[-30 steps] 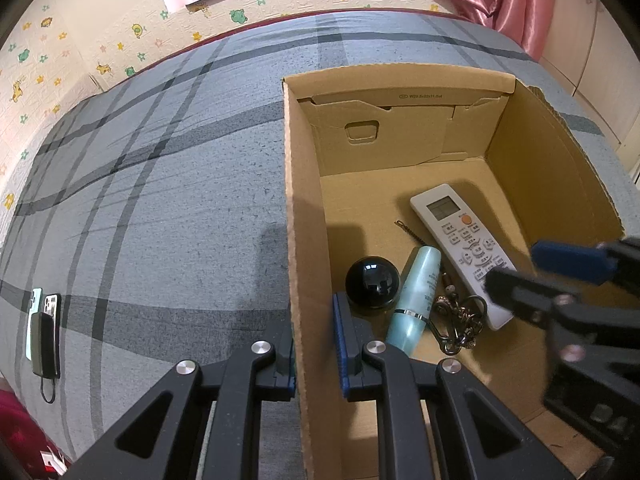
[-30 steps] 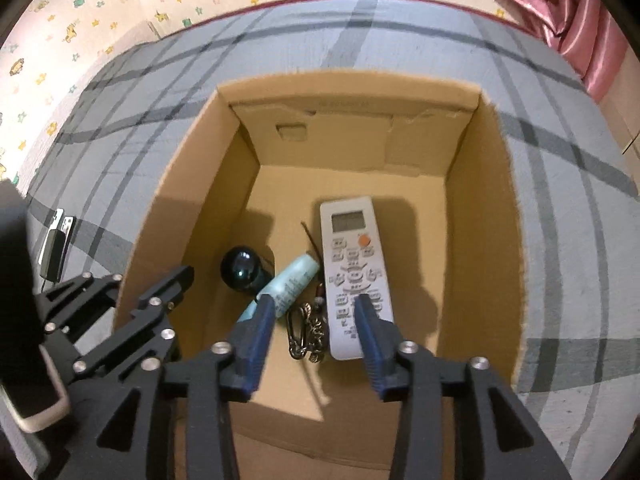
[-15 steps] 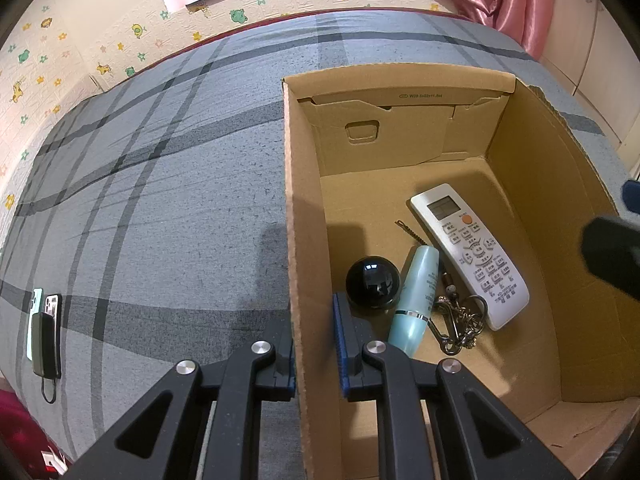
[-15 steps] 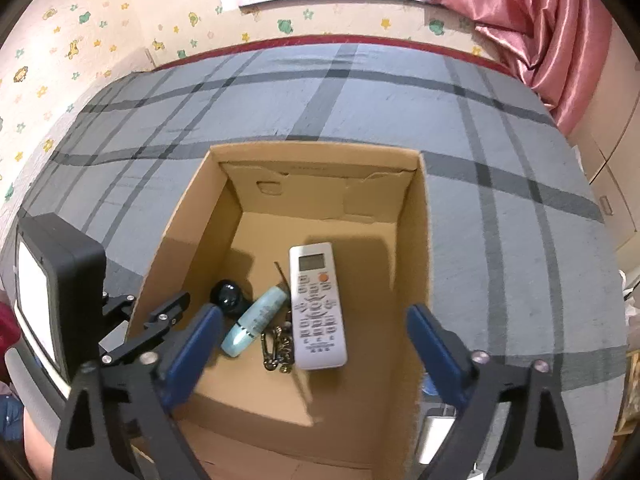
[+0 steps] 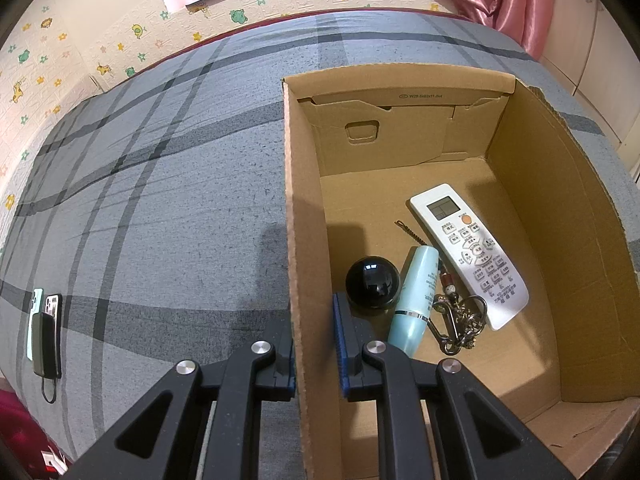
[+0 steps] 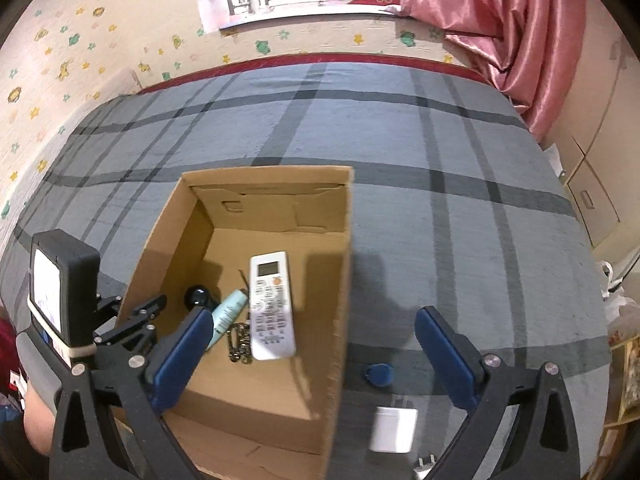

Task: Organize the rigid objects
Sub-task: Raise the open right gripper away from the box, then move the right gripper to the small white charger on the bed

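An open cardboard box [image 5: 400,80] stands on a grey plaid bed. On its floor lie a white remote [image 5: 468,252], a black ball [image 5: 372,280], a teal bottle [image 5: 416,296] and a bunch of metal clips [image 5: 456,320]. My left gripper [image 5: 314,332] is shut on the box's left wall, one pad inside and one outside. My right gripper [image 6: 312,312] hangs above the box's right wall [image 6: 344,280]; its jaws are opening wide and its pads touch nothing. In the right wrist view the remote [image 6: 272,304] lies flat in the box.
To the right of the box on the bedspread lie a small blue round thing [image 6: 378,374] and a white plug [image 6: 394,430]. Two phones with a power bank [image 5: 44,320] rest far left. Pink curtain [image 6: 500,20] and cupboards lie beyond the bed's right side.
My right gripper opened from around the remote, leaving it in the box, then rose and drew back to the right, out of the left wrist view. The left gripper kept its hold.
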Demonstrator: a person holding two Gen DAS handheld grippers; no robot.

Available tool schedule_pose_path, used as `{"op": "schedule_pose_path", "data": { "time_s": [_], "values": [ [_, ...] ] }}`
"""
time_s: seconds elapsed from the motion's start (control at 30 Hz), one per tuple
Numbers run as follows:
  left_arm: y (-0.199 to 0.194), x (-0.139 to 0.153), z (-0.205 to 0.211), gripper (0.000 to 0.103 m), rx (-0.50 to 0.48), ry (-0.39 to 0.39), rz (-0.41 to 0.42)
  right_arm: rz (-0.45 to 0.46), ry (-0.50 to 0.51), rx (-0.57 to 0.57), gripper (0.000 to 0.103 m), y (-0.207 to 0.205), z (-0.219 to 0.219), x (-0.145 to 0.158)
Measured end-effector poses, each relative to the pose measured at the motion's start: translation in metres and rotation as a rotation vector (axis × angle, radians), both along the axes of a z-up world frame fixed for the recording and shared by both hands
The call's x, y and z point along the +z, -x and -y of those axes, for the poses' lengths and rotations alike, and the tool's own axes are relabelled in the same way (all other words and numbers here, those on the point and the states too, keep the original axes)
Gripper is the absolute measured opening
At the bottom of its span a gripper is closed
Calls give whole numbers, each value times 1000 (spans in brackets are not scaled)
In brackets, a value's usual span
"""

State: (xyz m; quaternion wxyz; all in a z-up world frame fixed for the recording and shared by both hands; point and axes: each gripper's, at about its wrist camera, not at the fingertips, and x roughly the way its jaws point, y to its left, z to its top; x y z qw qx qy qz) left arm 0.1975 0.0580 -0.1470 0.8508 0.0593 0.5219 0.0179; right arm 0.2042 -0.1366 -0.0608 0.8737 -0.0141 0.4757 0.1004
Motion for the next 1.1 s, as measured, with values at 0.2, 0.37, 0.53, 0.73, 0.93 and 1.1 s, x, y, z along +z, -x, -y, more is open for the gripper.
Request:
{"op": "schedule_pose_path", "data": {
  "time_s": [0.2,0.37,0.53,0.73,0.93,1.1],
  "values": [
    [0,0,0,15,0,-1,0,10,12,-40,103,10,32,2],
    [0,0,0,15,-1,-2,0,5,14,-82,103,20,59,0],
    [0,1,1,15,-1,-2,0,-4,35,-117,103,33,82,-10],
    [1,2,1,15,-1,-3,0,-35,44,-158,103,51,105,-30],
    [1,1,2,15,-1,-5,2,-65,66,-177,103,71,119,-54],
    [1,0,2,15,2,-6,0,-94,81,-185,103,83,125,-77]
  ]
}}
